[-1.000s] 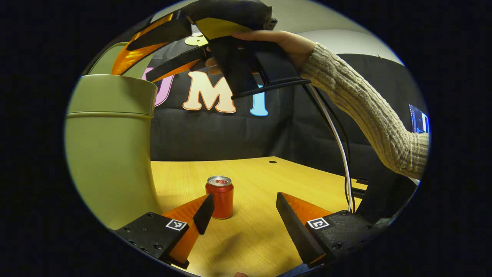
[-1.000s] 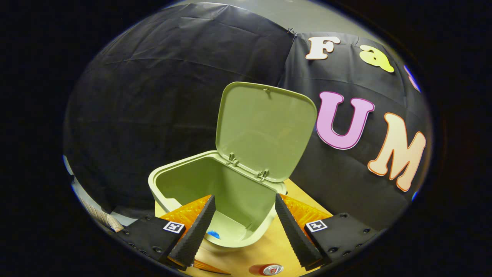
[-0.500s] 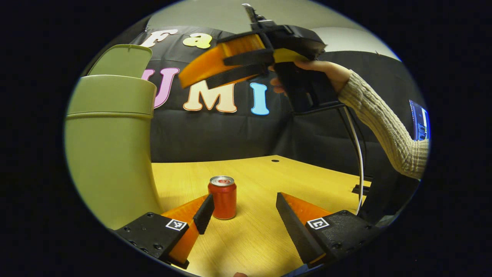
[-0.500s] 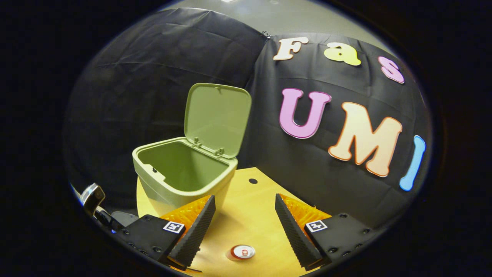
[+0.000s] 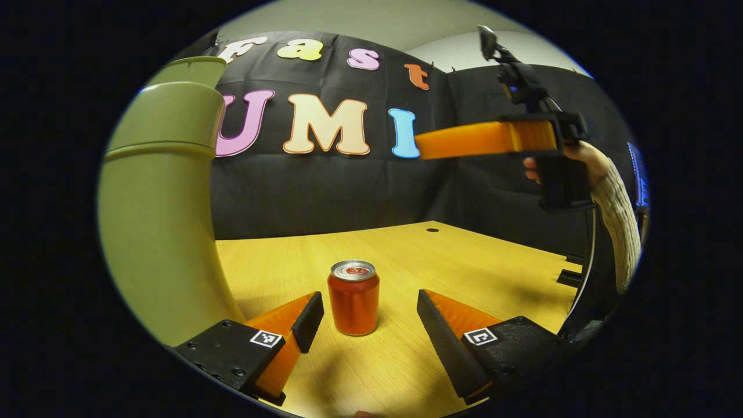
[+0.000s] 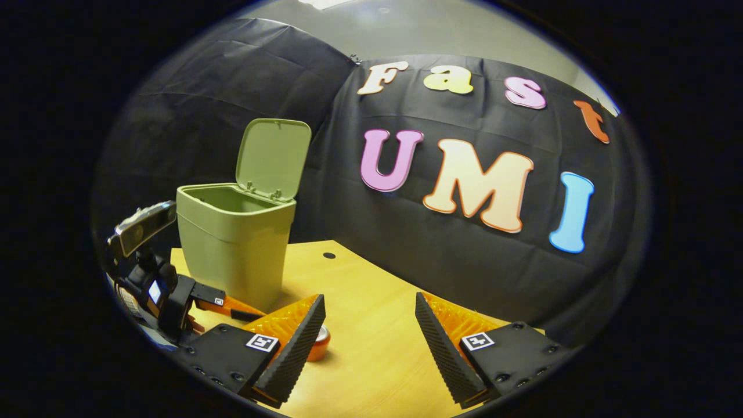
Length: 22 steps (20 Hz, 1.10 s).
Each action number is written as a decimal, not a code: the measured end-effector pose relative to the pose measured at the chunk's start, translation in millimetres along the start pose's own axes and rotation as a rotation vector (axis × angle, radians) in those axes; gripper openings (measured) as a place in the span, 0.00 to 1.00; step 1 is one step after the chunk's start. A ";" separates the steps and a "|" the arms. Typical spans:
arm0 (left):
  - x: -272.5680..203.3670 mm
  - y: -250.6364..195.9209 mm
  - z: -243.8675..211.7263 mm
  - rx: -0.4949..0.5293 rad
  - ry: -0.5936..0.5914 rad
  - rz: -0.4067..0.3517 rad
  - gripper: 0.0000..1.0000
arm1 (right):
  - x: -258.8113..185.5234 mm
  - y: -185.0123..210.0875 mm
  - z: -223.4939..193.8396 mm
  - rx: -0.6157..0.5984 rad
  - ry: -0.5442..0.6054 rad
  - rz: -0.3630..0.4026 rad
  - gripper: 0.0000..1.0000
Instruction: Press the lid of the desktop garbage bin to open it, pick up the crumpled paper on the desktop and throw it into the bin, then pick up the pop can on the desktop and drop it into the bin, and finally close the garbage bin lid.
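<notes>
One wooden table (image 5: 464,261) w/ a small round hole, black cloth wall behind. Red can (image 5: 353,297) stands upright just ahead of left gripper (image 5: 365,322), jaws wide, empty; top print unreadable. Right gripper (image 6: 368,334) also wide, empty; green bin (image 6: 232,244) at table's far left, lid (image 6: 273,157) up.

We see the green bin (image 6: 232,244) on the worktop (image 5: 464,273), lid (image 6: 273,158) up | the red can (image 5: 353,297) stands upright near it.

A light wooden bench (image 5: 476,273) with a small round hole (image 5: 432,230) near its far edge stands against black cloth walls (image 6: 232,81) that meet at a corner. Above the cloth, a pale wall (image 5: 348,17) shows.
</notes>
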<state>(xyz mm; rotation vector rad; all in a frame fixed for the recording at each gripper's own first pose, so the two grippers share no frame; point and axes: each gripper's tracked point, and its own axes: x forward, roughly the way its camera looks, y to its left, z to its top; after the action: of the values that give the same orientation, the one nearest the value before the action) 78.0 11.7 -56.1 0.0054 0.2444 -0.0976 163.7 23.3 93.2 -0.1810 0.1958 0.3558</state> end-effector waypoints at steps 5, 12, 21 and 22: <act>19.9 4.8 -7.4 0.015 0.048 0.011 0.98 | -28.3 -28.1 -53.9 0.085 -0.013 -0.098 0.98; 42.2 13.3 -15.7 0.000 0.090 0.037 0.98 | -62.6 -49.1 -98.5 0.195 -0.054 -0.208 0.98; 63.4 23.1 -35.7 -0.007 0.169 0.075 0.92 | -63.3 -43.1 -142.6 0.309 -0.039 -0.201 0.98; 64.2 22.6 -36.5 -0.001 0.169 0.079 0.78 | -62.4 -41.6 -145.8 0.310 -0.035 -0.202 0.98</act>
<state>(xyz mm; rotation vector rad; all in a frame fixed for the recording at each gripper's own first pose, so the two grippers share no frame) 133.4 28.6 -107.1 0.0225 0.4130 -0.0183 98.4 -66.0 -27.8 0.1109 0.1938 0.1247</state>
